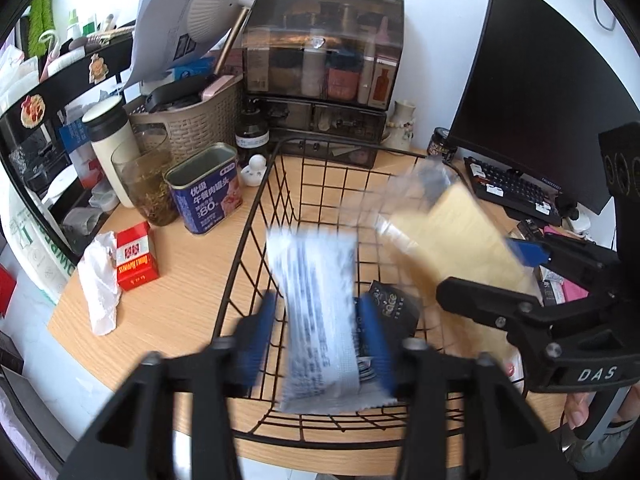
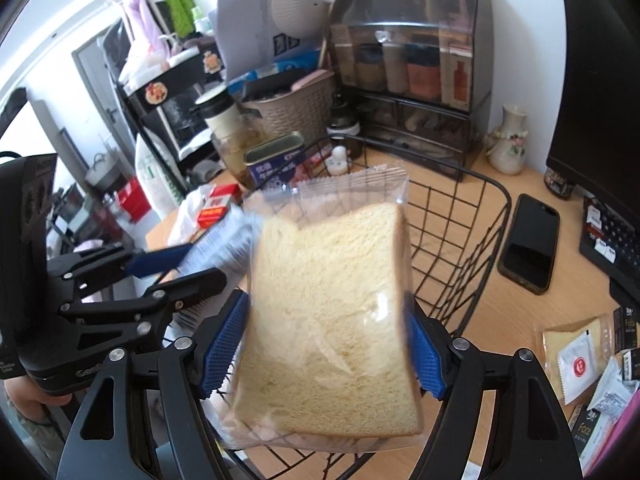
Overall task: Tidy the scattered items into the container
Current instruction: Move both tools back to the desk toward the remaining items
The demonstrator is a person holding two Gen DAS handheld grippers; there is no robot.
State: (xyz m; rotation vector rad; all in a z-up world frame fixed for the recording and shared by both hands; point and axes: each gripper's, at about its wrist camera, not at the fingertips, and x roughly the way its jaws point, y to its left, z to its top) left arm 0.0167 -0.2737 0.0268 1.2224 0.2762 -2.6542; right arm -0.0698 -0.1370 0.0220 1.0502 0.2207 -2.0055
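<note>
2 packets over the wire basket [image 1: 256, 216], release under way

The left gripper [image 1: 320, 340] has its jaws spread clear of the blurred white sachet [image 1: 320, 320]; the right gripper [image 2: 324, 344] jaws flank the bagged bread slice [image 2: 328, 320], grip uncertain. 1 dark packet [image 1: 394, 304] lies inside. Red box [image 1: 136, 256], tissue [image 1: 98, 280] and sachets [image 2: 580, 364] remain on the worktop [image 1: 176, 308]; clutter crowds the basket's far rim.

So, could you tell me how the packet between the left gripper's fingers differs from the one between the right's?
The white sachet is narrow, opaque and covered in dark print; the bagged bread slice is wide, in clear wrap with the bread showing. The sachet is motion-blurred, with a gap to the left gripper's pads; the bread reaches the right gripper's pads. Both hang over the wire basket.
</note>
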